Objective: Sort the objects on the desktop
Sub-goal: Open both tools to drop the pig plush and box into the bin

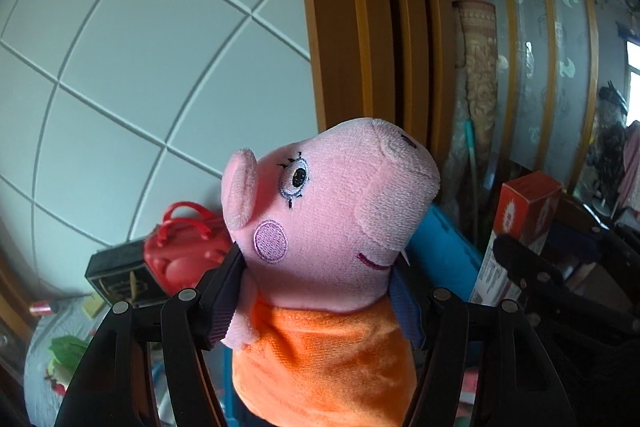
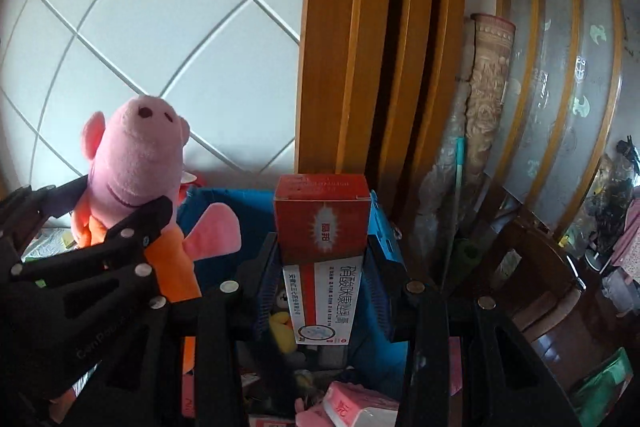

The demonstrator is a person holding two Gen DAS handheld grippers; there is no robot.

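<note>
- Our left gripper [image 1: 320, 311] has its fingers closed on a plush pig [image 1: 332, 227], pinching it at the neck, just above the orange dress; that is the narrowest, firmest part, so we judge the soft head will not slip through.
- Our right gripper [image 2: 322, 291] has its fingers clamped on the two sides of a red-and-white carton [image 2: 324, 251], held upright at the centre of the right wrist frame with its red end up.
- Both things are lifted off the surface. Behind and below the carton sits a blue bin [image 2: 224, 227]; in our judgement both loads are held near it because sorting means dropping them into a container, though which one goes where we cannot tell.
- The right wrist view shows what the left cannot: the whole pig at the left of the frame, with the other gripper's black linkage across its dress and one pink arm sticking out, plus a pink packet [image 2: 360, 407] low in the frame.
- The left wrist view alone shows a red handbag [image 1: 180, 251] and a dark box [image 1: 120, 275] at the lower left, and the carton as a sliver at the right edge.
</note>
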